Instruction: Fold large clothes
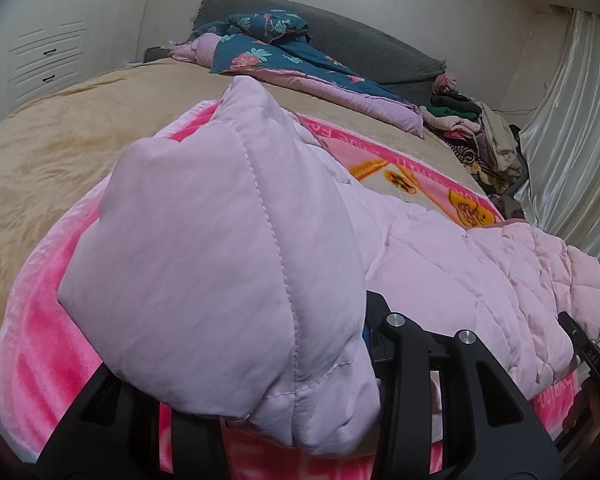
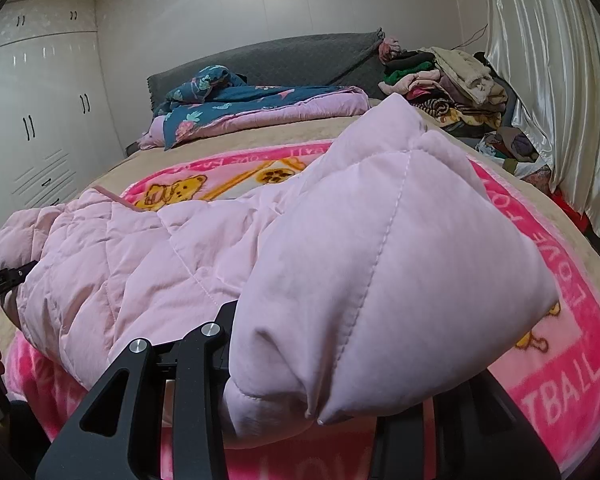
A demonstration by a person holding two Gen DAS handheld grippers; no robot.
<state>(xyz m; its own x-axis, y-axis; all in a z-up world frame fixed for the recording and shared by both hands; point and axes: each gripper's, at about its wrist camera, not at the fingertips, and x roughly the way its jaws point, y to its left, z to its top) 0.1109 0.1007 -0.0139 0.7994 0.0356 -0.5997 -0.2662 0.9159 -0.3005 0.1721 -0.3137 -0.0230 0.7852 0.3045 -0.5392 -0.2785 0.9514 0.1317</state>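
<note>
Both grippers pinch a pale pink quilted jacket over the bed.

Left wrist view: the left gripper point(image 1: 300, 376) tilts downward, jaws narrowed on a jacket point(image 1: 228, 264) fold – the rest drapes toward the pink blanket's point(image 1: 36, 360) near edge. Right wrist view: the right gripper point(image 2: 300, 376) tilts likewise, clamped on the jacket's other bunched end.

Pink blanket point(image 2: 580, 344), floral quilt point(image 1: 284, 60), perhaps laundry point(image 2: 452, 80).
</note>
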